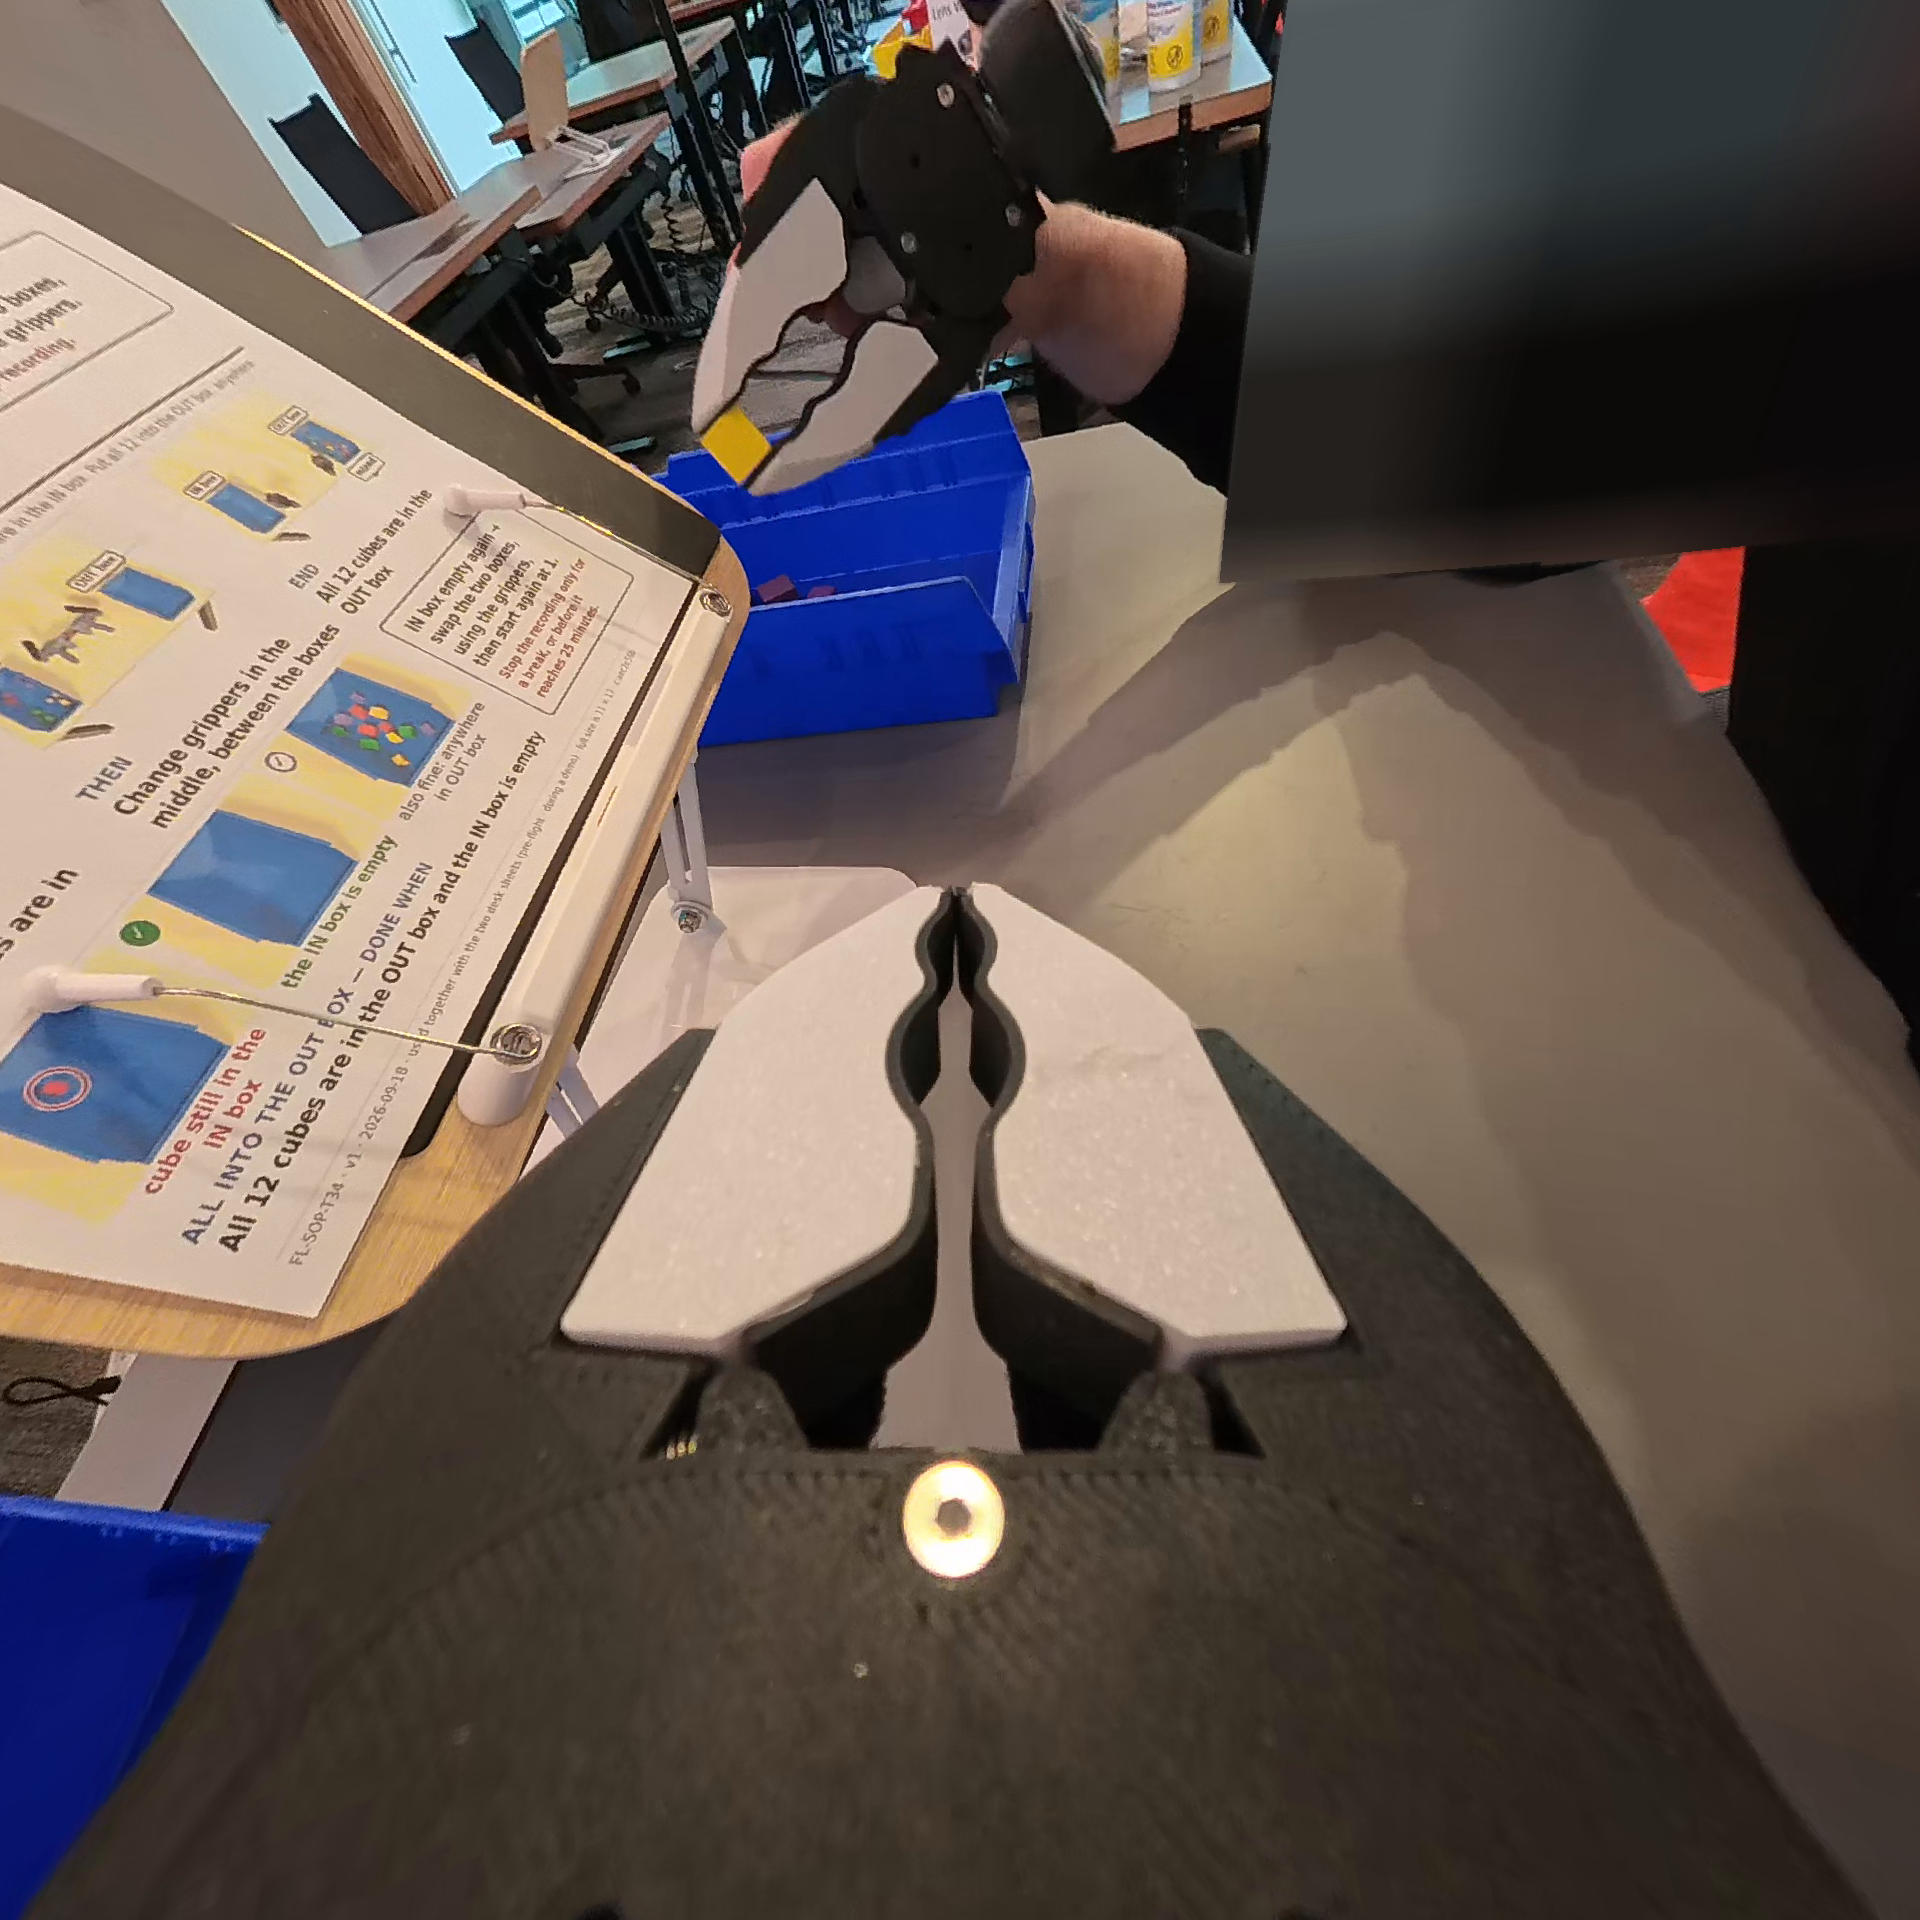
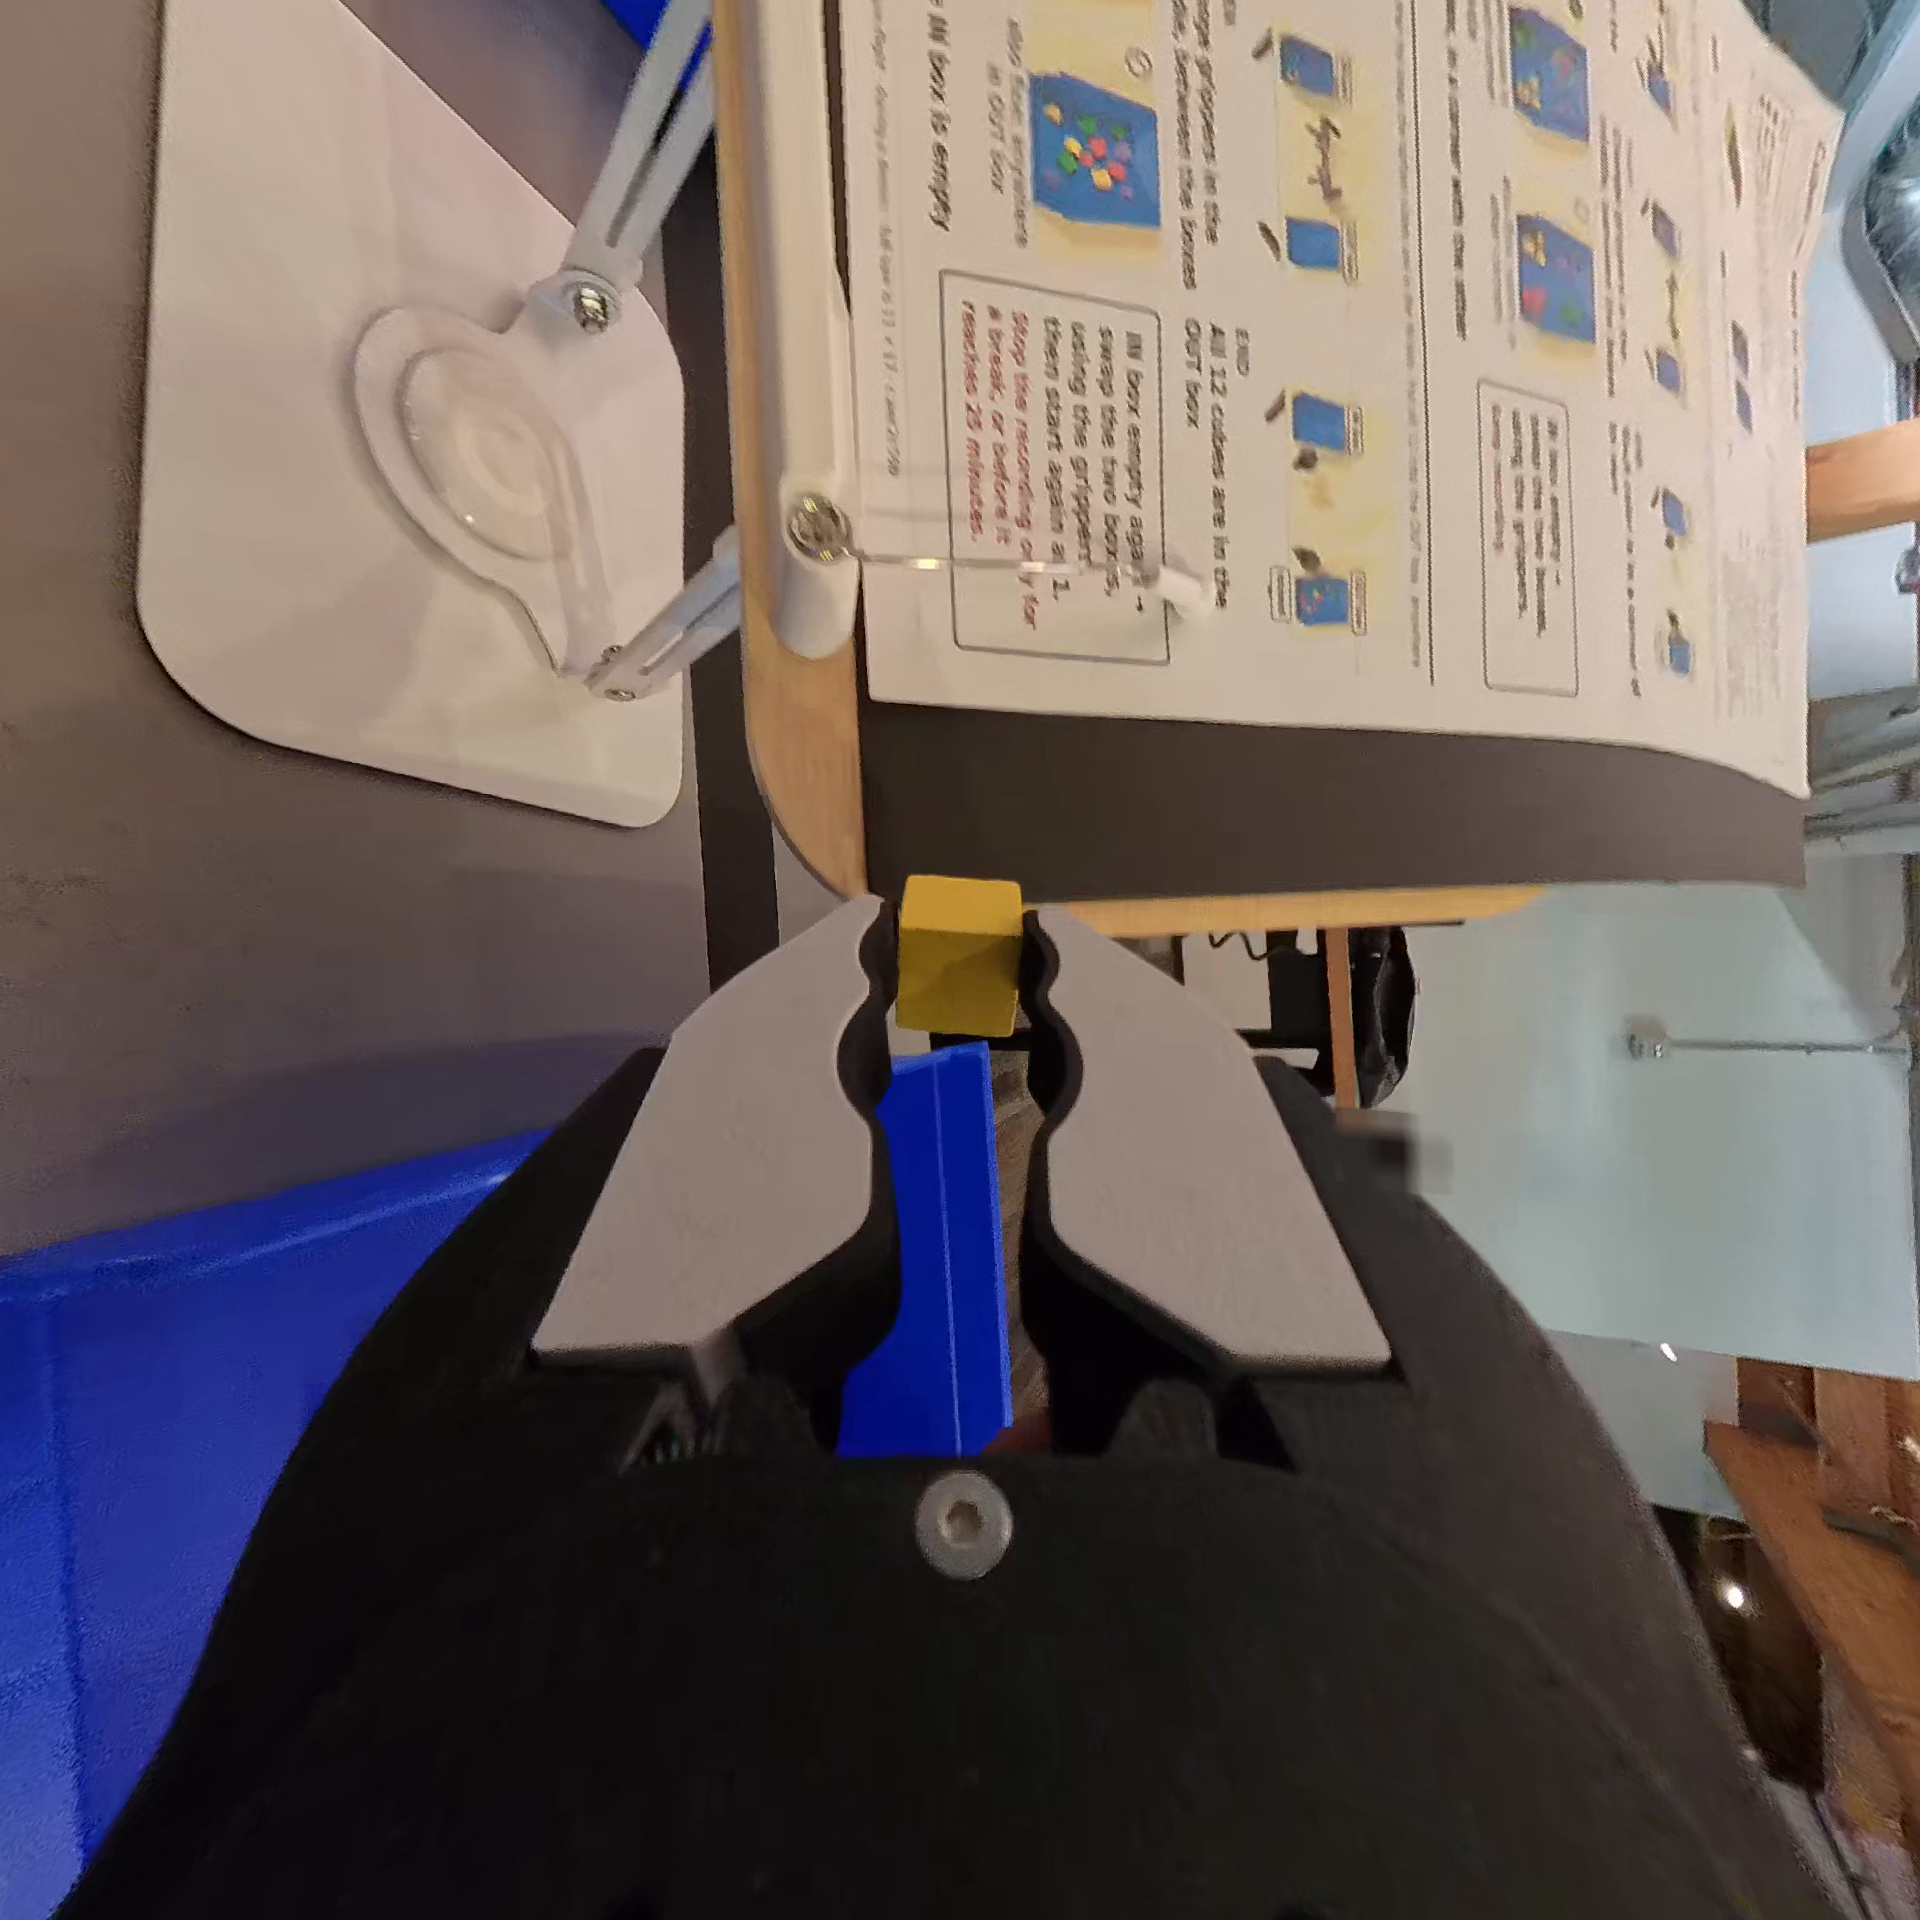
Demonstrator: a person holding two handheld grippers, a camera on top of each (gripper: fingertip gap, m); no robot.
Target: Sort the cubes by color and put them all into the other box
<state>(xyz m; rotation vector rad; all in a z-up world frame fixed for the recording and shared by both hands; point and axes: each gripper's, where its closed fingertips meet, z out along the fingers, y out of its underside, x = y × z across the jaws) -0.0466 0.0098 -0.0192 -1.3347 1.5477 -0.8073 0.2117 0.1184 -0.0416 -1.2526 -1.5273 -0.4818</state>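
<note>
My right gripper [image 2: 958, 925] is shut on a yellow cube [image 2: 956, 956] held at its fingertips. In the left wrist view that gripper [image 1: 753, 452] hangs above the far blue box [image 1: 883, 623] with the yellow cube [image 1: 736, 442] in it; purple cubes [image 1: 790, 592] lie inside that box. My left gripper [image 1: 956, 899] is shut and empty, low over the grey table. A corner of a second blue box [image 1: 94, 1662] shows at the lower left of the left wrist view. A blue box [image 2: 208, 1403] lies under my right gripper.
A wooden stand [image 1: 436, 1195] holding an instruction sheet [image 1: 260, 727] stands between the boxes, on a white base plate [image 2: 312, 416]. A person's hand [image 1: 1112, 301] holds the right gripper. Office desks and chairs stand behind the table. My hands' fingertips stand some 30 cm from each other.
</note>
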